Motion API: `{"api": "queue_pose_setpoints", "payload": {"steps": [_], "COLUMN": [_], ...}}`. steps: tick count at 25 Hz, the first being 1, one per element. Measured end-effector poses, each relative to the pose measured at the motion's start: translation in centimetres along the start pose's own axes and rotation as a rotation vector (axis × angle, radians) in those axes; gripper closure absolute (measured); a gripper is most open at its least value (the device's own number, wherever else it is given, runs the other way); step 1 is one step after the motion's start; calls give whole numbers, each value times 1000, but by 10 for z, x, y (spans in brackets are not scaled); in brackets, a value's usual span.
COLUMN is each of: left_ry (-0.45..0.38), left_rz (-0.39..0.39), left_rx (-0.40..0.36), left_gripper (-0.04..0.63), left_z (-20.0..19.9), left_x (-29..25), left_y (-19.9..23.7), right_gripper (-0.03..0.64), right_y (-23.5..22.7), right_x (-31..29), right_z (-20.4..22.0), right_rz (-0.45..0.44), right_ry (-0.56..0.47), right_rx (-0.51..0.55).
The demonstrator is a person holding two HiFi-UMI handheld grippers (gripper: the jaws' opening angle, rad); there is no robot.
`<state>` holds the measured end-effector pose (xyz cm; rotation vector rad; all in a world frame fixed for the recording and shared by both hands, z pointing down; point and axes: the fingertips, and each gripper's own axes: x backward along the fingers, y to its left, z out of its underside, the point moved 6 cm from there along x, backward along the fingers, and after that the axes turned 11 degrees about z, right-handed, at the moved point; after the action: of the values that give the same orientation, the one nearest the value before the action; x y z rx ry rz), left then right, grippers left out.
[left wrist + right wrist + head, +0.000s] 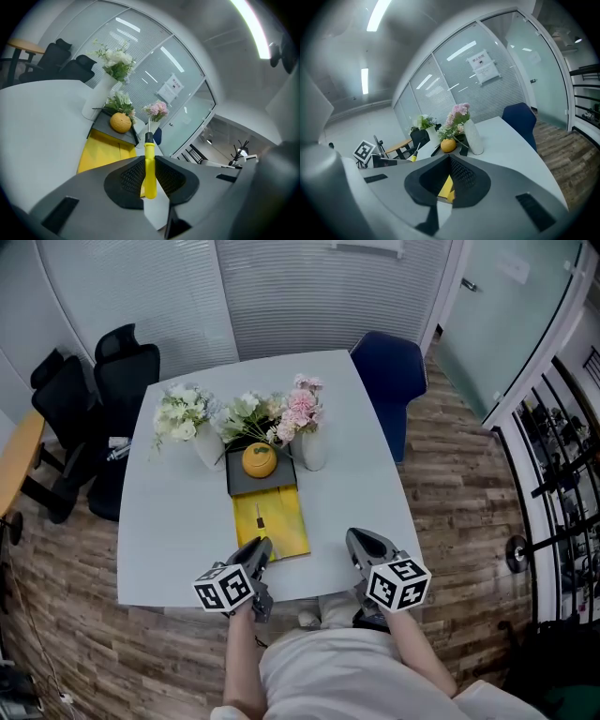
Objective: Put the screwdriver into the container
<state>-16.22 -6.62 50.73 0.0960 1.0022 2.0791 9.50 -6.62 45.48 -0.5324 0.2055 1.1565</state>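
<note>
A screwdriver [149, 171] with a yellow handle, black collar and thin metal shaft is clamped between the jaws of my left gripper [149, 185], pointing forward. In the head view the left gripper [255, 554] hovers at the near end of a flat yellow container [281, 521], and the screwdriver tip [260, 517] reaches over it. The yellow container [101, 152] lies just ahead and below in the left gripper view. My right gripper [361, 545] is shut and empty, over the table right of the container. In the right gripper view the screwdriver handle [413, 158] shows at the left.
Behind the container sits a dark grey tray [242, 486] with an orange round fruit [260, 460]. White vases of flowers [208, 444] [311, 448] flank it. The white table's [178, 531] near edge is just under the grippers. Black office chairs [103, 381] and a blue chair [394, 381] stand around.
</note>
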Motion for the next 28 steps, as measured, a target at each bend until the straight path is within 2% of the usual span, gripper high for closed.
{"api": "queue_pose_setpoints", "payload": {"steps": [14, 28], "left_ry": [-30, 26], "left_rz": [-19, -71], "left_rx": [24, 73], "left_gripper": [531, 531], "left_z": [-7, -11], "left_x": [1, -28], "left_y": [13, 47], "right_gripper": [601, 601], "right_y": [10, -15], "right_x": [-30, -74], "right_z": [-8, -6], "right_rz": [-75, -61], "right_ry": [18, 89], "right_rx": [35, 12]}}
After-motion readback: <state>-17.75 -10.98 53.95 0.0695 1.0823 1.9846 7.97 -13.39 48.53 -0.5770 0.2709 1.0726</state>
